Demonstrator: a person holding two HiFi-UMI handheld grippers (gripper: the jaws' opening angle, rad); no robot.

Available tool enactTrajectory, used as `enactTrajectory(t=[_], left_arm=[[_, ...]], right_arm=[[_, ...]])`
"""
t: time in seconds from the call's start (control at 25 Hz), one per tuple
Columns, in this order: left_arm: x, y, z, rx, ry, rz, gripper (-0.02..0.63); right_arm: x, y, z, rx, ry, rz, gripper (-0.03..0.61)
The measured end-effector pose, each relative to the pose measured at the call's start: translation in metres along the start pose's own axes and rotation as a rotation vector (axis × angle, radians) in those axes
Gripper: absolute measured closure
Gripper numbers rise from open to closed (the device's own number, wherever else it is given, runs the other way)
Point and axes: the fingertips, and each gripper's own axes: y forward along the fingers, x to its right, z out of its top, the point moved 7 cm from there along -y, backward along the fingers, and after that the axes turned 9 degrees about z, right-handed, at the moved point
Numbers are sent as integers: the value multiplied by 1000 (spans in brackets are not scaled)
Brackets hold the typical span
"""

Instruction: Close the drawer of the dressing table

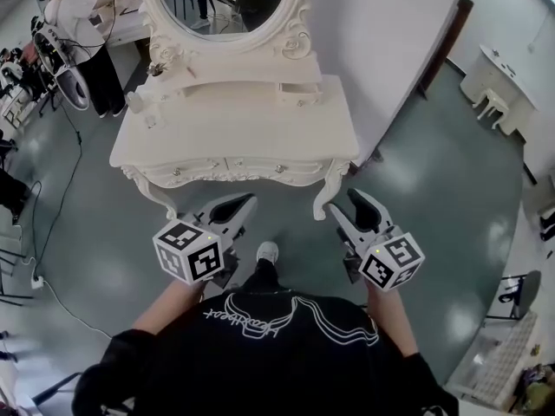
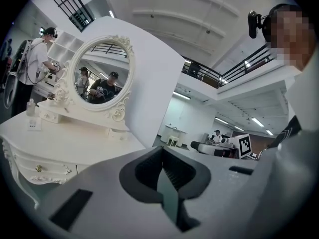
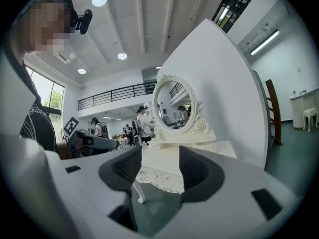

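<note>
The white dressing table (image 1: 234, 137) stands just ahead of me, and its carved drawer fronts (image 1: 227, 170) look flush with the apron. Both grippers hover level in front of it, short of the table and touching nothing. My left gripper (image 1: 243, 202) is shut and empty; the left gripper view shows its pads meeting (image 2: 162, 156), with the table (image 2: 65, 143) off to the left. My right gripper (image 1: 357, 199) is open and empty. In the right gripper view its jaws (image 3: 159, 166) frame the table's front corner (image 3: 162, 176).
An oval mirror (image 1: 227, 3) and small shelf boxes (image 1: 299, 92) sit on the table's back, with a small bottle (image 1: 134, 102) at the left. A white partition (image 1: 381, 50) stands behind. A person (image 1: 82, 24) works at the back left, with cables (image 1: 52, 224) on the floor.
</note>
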Motion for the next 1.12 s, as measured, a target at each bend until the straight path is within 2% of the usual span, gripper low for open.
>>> enactTrajectory(t=[0.28,1.12], left_arm=[[-24,22,4,-7,-20,-1,609],[-135,170,55,-73,-58,-17,610]], right_arm=[[22,24,-5,-37,-5,-31,310],[148,148,11,-112,40,-80,302]])
